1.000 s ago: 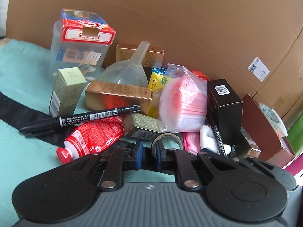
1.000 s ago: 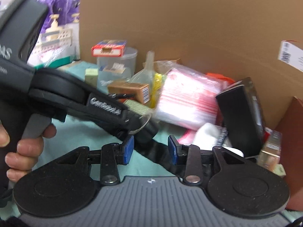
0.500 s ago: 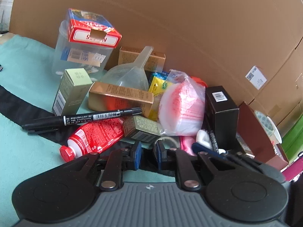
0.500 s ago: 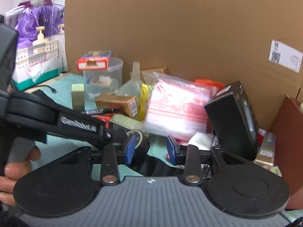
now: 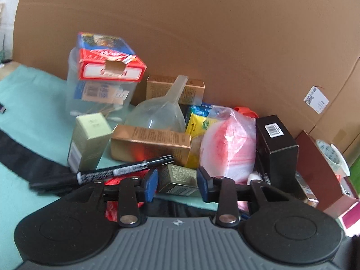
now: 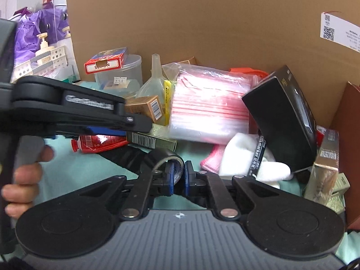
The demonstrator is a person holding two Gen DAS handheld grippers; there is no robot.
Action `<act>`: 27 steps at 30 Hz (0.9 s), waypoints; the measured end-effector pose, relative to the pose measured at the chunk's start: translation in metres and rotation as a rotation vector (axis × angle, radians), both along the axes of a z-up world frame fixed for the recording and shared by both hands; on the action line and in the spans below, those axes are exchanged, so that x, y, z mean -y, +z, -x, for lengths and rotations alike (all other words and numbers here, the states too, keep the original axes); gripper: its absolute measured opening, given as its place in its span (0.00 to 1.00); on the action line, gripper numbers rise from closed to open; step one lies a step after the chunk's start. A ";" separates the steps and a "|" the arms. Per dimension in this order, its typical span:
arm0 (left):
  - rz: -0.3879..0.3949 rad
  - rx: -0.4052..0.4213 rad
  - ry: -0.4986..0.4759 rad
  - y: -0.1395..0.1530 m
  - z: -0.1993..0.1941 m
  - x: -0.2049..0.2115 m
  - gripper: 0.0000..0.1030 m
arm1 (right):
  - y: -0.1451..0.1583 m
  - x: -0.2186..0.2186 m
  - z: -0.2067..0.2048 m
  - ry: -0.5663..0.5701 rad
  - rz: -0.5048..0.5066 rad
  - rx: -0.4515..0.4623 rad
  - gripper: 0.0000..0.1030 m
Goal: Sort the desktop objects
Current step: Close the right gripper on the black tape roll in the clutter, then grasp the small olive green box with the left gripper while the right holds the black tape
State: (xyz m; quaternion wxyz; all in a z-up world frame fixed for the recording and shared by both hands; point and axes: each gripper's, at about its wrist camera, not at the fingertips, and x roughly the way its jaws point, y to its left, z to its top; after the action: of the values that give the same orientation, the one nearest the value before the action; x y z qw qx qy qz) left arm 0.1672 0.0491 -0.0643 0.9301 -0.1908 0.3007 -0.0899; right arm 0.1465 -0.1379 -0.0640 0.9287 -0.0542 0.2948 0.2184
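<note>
Now: tape handover, right side.
My right gripper point(image 6: 177, 177) pinches the tape roll point(image 6: 165, 159); left gripper point(image 5: 176, 183) gapes around the small olive box point(image 5: 180, 178). Next, presumably: lift clear.

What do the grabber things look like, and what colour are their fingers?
Both the left gripper and the right gripper are black plastic with blue fingertip pads, silver rivets, round black discs and a ribbed grey body. The left one has grey lettering along its side.
</note>
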 end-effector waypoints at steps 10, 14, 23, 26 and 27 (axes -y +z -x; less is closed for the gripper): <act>-0.052 -0.012 -0.055 0.001 -0.009 0.011 0.34 | 0.006 0.010 0.012 0.010 -0.007 0.026 0.04; -0.038 -0.016 -0.046 0.002 0.001 0.007 0.23 | 0.009 0.016 0.019 0.009 -0.011 0.033 0.04; -0.112 0.015 -0.150 0.009 0.049 0.023 0.16 | 0.014 0.032 0.041 0.018 0.012 0.039 0.04; -0.210 0.103 -0.101 0.018 0.050 0.025 0.36 | 0.014 0.038 0.046 0.012 0.016 0.037 0.04; -0.230 0.125 -0.097 0.020 0.046 0.026 0.41 | 0.014 0.039 0.047 0.008 0.015 0.037 0.04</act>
State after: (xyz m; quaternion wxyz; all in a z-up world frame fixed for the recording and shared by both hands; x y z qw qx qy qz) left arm 0.1215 0.0229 -0.0446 0.9573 -0.0622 0.2592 -0.1116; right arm 0.0994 -0.1771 -0.0495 0.9326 -0.0661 0.2790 0.2191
